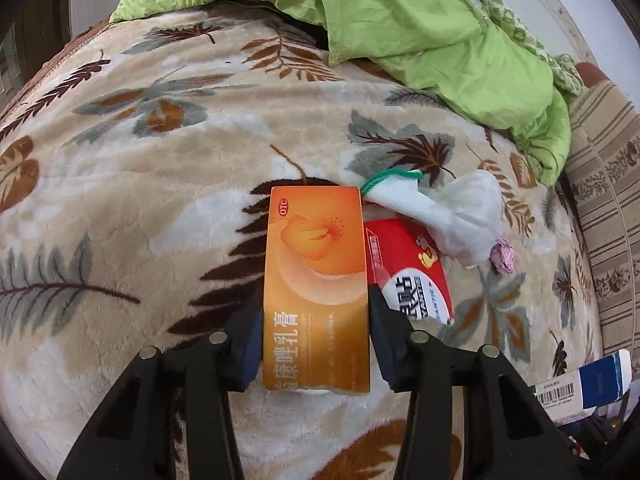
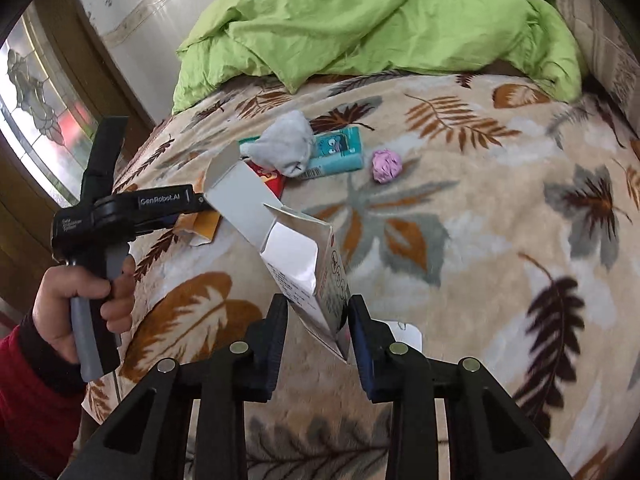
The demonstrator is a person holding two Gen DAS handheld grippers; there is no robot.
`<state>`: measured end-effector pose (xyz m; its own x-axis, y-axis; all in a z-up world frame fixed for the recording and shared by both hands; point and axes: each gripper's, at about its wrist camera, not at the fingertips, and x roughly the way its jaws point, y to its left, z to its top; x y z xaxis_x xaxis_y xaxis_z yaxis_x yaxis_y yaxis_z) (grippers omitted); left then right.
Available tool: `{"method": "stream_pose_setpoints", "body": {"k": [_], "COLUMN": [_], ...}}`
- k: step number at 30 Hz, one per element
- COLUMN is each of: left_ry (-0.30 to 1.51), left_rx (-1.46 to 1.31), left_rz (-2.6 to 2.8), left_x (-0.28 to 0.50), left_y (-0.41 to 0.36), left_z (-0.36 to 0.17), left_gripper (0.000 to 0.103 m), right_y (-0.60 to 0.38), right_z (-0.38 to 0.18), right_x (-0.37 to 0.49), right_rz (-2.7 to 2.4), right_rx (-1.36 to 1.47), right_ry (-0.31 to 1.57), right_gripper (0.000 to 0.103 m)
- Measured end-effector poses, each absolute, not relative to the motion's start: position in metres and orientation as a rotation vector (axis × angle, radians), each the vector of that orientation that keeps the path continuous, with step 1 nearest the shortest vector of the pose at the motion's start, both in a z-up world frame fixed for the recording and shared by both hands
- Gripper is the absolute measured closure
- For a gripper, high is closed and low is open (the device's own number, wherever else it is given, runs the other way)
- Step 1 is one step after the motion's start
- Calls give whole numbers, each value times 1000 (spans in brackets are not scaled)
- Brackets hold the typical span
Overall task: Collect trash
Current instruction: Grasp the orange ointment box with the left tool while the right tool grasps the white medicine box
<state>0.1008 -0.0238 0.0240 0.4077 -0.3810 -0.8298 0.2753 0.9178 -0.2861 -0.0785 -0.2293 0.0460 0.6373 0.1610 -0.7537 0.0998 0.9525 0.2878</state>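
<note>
My left gripper (image 1: 316,320) is shut on an orange medicine box (image 1: 316,280) and holds it over the leaf-patterned blanket (image 1: 140,200). Right of it lie a red box (image 1: 412,264), a crumpled white tissue (image 1: 460,216) and a small pink paper ball (image 1: 505,257). My right gripper (image 2: 318,320) is shut on an opened white carton (image 2: 288,240) with its flap up. In the right wrist view the left gripper (image 2: 140,208) is at the left, with the white tissue (image 2: 288,144), a teal packet (image 2: 340,148) and the pink ball (image 2: 386,165) beyond.
A green quilt (image 2: 360,24) is bunched at the far side of the bed. A striped sofa cushion (image 1: 608,184) lies right of the bed. A wooden door with patterned glass (image 2: 36,92) stands at the left. The white carton's edge (image 1: 588,384) shows at the lower right.
</note>
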Motion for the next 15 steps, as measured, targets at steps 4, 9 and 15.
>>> {"method": "stream_pose_setpoints", "body": {"k": [4, 9, 15], "left_ry": [1055, 1028, 1039], "left_rx": [-106, -105, -99], "left_rz": [-431, -466, -513], "left_x": [75, 24, -30], "left_y": [-14, 3, 14], "left_z": [31, 47, 51], "left_gripper": [58, 58, 58], "right_y": [-228, -227, -210], "right_z": [47, 67, 78], "right_x": [-89, -109, -136], "right_rz": [25, 69, 219], "right_rx": [357, 392, 379], "right_ry": [864, 896, 1115], "right_gripper": [71, 71, 71]}}
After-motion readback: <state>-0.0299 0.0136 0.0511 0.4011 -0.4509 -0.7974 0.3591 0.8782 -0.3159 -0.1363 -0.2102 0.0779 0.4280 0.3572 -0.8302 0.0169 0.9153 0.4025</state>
